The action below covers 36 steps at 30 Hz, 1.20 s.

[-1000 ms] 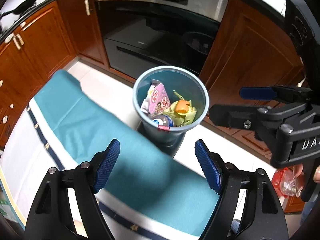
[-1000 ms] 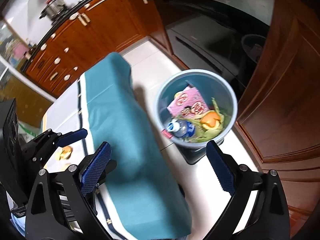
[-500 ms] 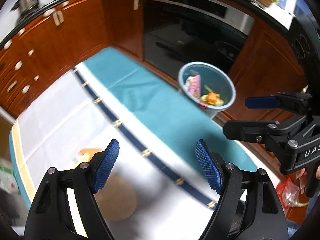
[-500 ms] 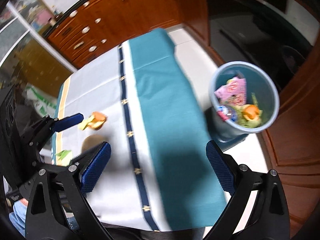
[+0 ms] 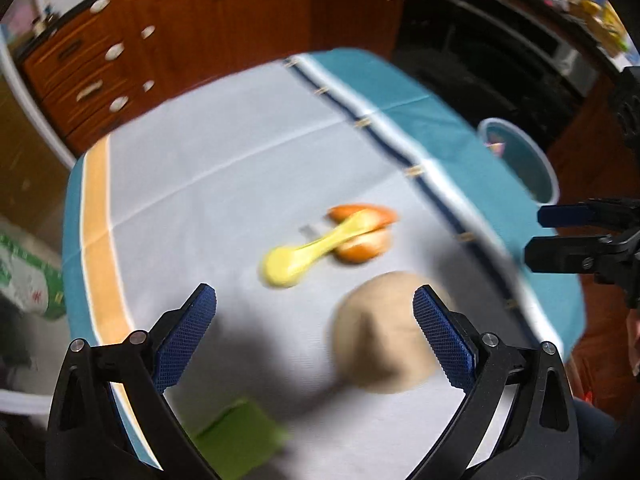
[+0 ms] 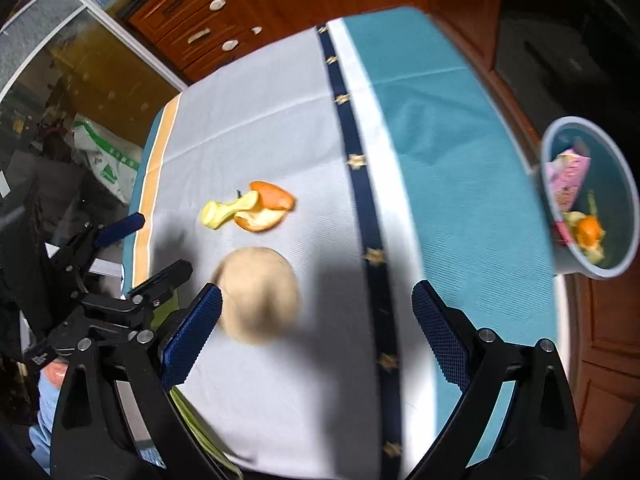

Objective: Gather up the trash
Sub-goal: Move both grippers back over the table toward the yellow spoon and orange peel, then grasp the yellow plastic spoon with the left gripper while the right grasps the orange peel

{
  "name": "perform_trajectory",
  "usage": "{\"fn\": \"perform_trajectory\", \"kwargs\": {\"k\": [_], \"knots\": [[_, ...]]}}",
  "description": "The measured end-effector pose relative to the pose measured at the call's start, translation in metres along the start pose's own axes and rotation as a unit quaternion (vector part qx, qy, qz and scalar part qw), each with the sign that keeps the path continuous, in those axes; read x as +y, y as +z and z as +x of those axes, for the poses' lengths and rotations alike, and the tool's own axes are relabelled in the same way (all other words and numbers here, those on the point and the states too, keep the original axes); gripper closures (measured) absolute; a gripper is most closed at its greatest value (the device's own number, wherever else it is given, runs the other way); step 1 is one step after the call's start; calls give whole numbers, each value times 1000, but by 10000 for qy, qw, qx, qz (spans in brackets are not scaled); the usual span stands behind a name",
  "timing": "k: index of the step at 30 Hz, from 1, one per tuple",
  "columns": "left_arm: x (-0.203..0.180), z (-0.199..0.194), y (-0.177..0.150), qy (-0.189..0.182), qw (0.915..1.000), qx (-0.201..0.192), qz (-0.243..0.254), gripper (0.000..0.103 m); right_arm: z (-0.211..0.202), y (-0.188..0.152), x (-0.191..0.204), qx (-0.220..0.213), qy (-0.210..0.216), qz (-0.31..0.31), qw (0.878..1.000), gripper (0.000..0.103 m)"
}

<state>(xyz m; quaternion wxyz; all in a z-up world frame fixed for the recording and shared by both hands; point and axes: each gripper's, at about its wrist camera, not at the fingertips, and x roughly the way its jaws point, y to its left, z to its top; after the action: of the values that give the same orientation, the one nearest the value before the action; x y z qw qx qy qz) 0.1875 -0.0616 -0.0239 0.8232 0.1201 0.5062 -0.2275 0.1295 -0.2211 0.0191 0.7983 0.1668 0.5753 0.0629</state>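
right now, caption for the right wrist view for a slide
Open right gripper over a tablecloth with orange peel, a tan round object; trash bin beyond the table edge.

Orange peel pieces (image 6: 266, 208) lying flat beside the tan round lump (image 6: 258, 294); yellow-green peel strip (image 6: 228, 210) touching them; green scrap (image 5: 238, 438) near the lump; blue bin (image 6: 592, 196) well apart, partly filled.

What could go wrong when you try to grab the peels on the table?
1. The yellow peel lies across the orange peels, so a grab may lift one and drop the others.
2. The tan lump sits close to the peels; a tool could knock it aside.
3. The bin stands off the table's far edge, past the cloth, so scraps might fall on the carry. Both tools, left and right, hold nothing; the left one's jaws are opening.
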Motion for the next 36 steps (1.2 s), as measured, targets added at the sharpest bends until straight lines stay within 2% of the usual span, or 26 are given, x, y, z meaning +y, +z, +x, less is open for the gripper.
{"fn": "perform_trajectory", "kwargs": {"k": [3, 8, 12, 14, 18, 21, 22, 24, 26, 27, 29, 30, 32, 33, 34, 36], "knots": [[16, 16, -5, -9, 9999, 126, -79, 4, 31, 13, 12, 195, 58, -21, 9998, 11], [22, 40, -3, -140, 9995, 189, 198, 4, 62, 31, 33, 283, 88, -218, 9993, 11], [27, 55, 2, -338, 9987, 204, 322, 4, 78, 44, 48, 331, 60, -404, 9986, 16], [30, 59, 3, -324, 9988, 193, 317, 4, 86, 47, 55, 360, -61, -535, 9979, 20], [38, 63, 1, -323, 9989, 206, 266, 4, 99, 50, 58, 420, -253, -628, 9968, 35], [40, 66, 1, -427, 9984, 237, 275, 4, 106, 49, 54, 459, -217, -579, 9970, 37], [40, 68, 3, -440, 9983, 237, 295, 4, 105, 49, 54, 349, -225, -604, 9973, 40], [36, 71, 6, -462, 9981, 225, 347, 6, 105, 48, 54, 286, -241, -645, 9972, 54], [32, 71, 9, -421, 9983, 96, 403, 27, 103, 48, 54, 180, -168, -658, 9975, 59], [30, 71, 10, -433, 9981, 46, 426, 32, 101, 47, 55, 148, -166, -713, 9972, 63], [26, 69, 13, -532, 9974, -17, 478, 61, 98, 47, 53, 126, -81, -706, 9974, 68], [23, 68, 14, -589, 9969, -18, 515, 68, 97, 47, 50, 131, -9, -655, 9978, 71], [18, 67, 14, -679, 9961, -5, 572, 72, 97, 48, 43, 171, 148, -527, 9984, 72], [15, 66, 13, -686, 9958, -6, 599, 72, 97, 48, 42, 191, 197, -489, 9984, 70], [12, 65, 12, -694, 9957, -7, 617, 72, 100, 47, 41, 278, 250, -477, 9982, 63], [8, 63, 9, -760, 9954, 0, 583, 72, 102, 44, 41, 288, 287, -477, 9980, 62]]}}
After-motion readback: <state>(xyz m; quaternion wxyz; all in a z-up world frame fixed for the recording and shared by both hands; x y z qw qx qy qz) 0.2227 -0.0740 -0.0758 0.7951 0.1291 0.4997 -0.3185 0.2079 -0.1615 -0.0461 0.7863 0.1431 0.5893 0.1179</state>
